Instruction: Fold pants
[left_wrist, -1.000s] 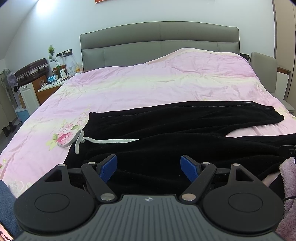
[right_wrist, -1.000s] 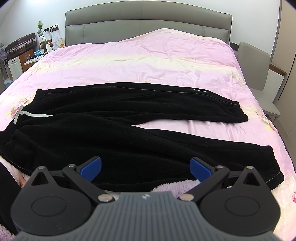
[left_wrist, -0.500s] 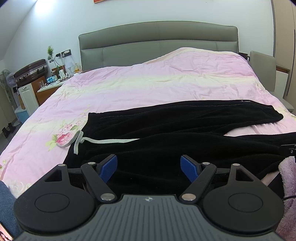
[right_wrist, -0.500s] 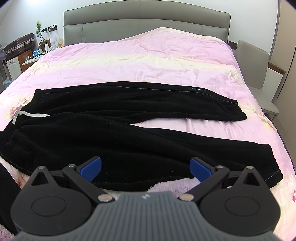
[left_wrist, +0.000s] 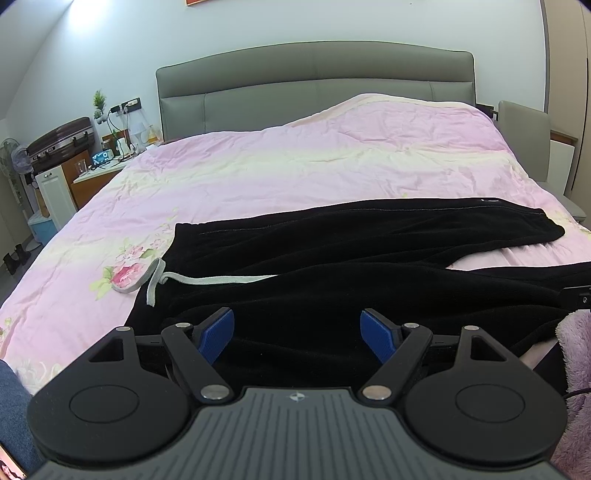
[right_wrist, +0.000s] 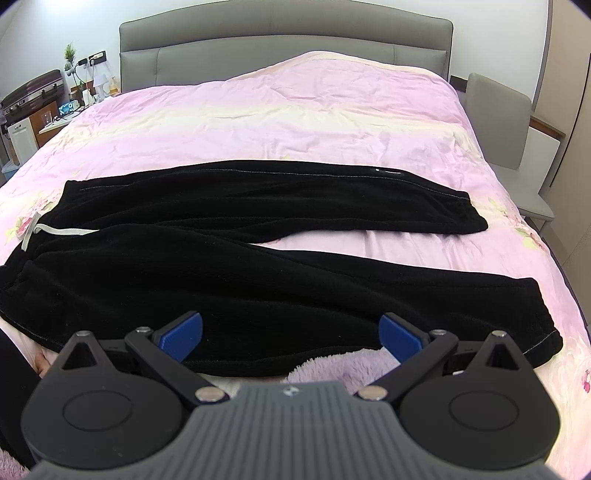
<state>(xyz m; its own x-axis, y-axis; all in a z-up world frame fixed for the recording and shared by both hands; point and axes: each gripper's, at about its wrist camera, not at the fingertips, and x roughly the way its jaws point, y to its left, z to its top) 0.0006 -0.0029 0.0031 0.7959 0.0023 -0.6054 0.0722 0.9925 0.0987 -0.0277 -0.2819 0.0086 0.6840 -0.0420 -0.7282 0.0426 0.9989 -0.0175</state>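
The black fleece pants (right_wrist: 229, 266), spread on the pink quilted bed (right_wrist: 295, 122), looked soft, limp and light, best gripped at the near hem, while both grippers (left_wrist: 297, 334) (right_wrist: 290, 334) hovered with jaws wide and empty.

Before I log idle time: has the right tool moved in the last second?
Yes, slightly. In its own view the pants and headboard sit a little lower left, so the open right tool drifted slightly up and right.
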